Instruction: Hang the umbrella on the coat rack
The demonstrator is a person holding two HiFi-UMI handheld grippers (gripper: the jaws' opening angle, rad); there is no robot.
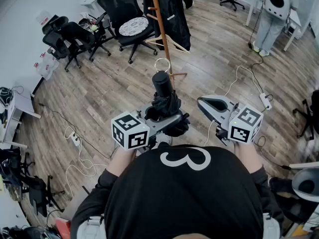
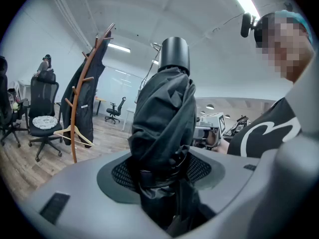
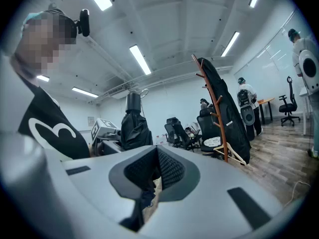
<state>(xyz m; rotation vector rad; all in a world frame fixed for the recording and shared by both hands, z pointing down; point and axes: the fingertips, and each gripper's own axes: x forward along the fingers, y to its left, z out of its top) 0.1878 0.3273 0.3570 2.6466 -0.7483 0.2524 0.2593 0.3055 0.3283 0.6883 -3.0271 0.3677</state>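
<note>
Close against the person's chest, the left gripper (image 1: 167,119) has its jaws spread wide around the bunched black fabric of the folded umbrella (image 1: 166,103) and pinches it at the waist. That keeps the umbrella upright, with its stubby handle and pale wrist loop (image 1: 162,63) on top and free to catch a peg. The right gripper (image 1: 207,102) hangs just beside it with its jaws pressed together on nothing, probably in reserve to steady the loop.

Ahead lies a bare stretch of wood floor, crossed only by a white cable (image 1: 244,76) off to the right, so the approach looks open. Beyond it stands the coat rack (image 1: 160,24), well apart from the umbrella. A black coat (image 1: 175,14) and a wooden hanger (image 1: 167,44) crowd its right side (the short pegs near the top look barest). Office chairs (image 1: 130,26) hem in its left.
</note>
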